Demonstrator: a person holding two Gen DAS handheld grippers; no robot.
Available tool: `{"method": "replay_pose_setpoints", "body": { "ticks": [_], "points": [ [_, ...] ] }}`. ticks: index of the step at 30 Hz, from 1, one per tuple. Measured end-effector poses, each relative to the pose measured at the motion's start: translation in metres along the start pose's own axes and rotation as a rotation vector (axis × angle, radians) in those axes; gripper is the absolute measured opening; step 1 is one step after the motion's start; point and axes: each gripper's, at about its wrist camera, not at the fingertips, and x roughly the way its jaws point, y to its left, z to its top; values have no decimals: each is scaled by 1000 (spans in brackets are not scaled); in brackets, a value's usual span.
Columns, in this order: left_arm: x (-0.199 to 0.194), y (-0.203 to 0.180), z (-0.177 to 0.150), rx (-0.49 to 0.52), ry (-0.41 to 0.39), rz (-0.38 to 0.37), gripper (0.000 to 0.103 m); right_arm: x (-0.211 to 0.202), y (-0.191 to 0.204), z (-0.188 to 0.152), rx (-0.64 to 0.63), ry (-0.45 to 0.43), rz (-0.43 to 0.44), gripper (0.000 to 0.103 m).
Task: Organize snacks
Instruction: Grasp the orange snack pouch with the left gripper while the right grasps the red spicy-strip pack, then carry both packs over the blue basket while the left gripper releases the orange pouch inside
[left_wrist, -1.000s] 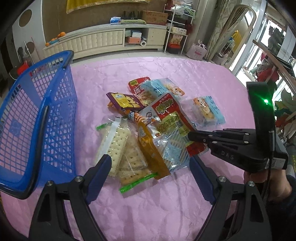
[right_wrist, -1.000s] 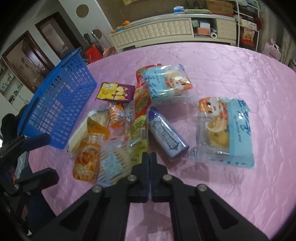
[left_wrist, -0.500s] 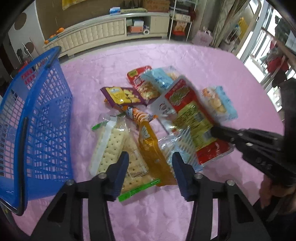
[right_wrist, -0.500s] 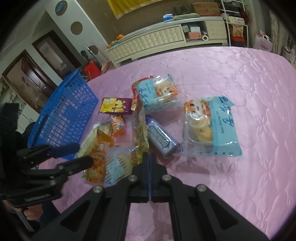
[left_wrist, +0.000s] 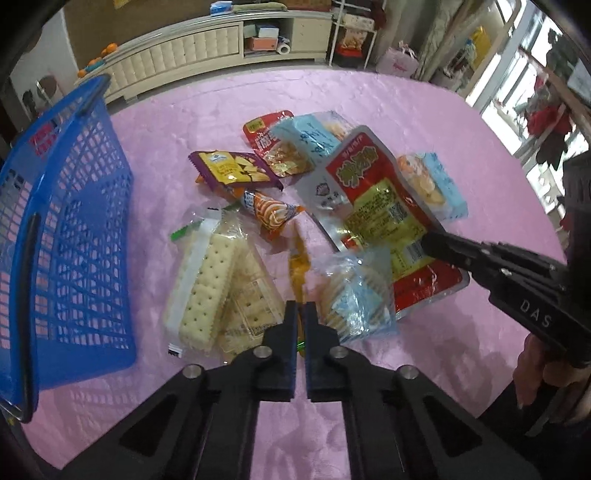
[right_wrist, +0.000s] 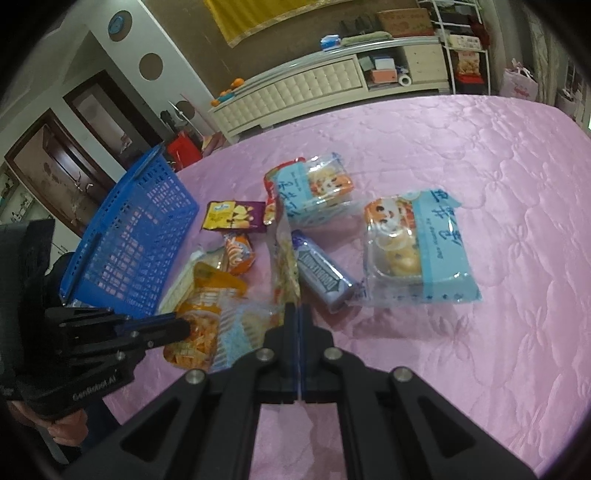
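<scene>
Right of the blue basket (left_wrist: 66, 236): left gripper (left_wrist: 300, 314) just closed, clamped on the orange pouch (left_wrist: 298, 266); right gripper (right_wrist: 298, 314) clenched on the red-and-yellow packet (left_wrist: 376, 206).

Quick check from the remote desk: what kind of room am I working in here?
Most likely a home living or dining room. A pink quilted tablecloth covers the table, a long cream sideboard stands along the far wall, and a dark wooden door shows at the left. Household clutter sits on the shelves.
</scene>
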Motion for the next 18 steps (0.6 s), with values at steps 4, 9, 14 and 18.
{"method": "replay_pose_setpoints", "body": {
  "ticks": [4, 9, 14, 18],
  "points": [
    [-14, 0, -6, -10, -29, -35, 1, -13, 4, 3, 12, -25, -5, 3],
    [-38, -5, -8, 10, -85, -54, 0, -31, 8, 5, 27, -49, -20, 3],
    [-70, -6, -11, 25, -153, -64, 0, -53, 16, 11, 40, -90, -29, 3],
    [-101, -5, -12, 42, -217, -67, 0, -74, 32, 19, 41, -138, -22, 2]
  ]
}}
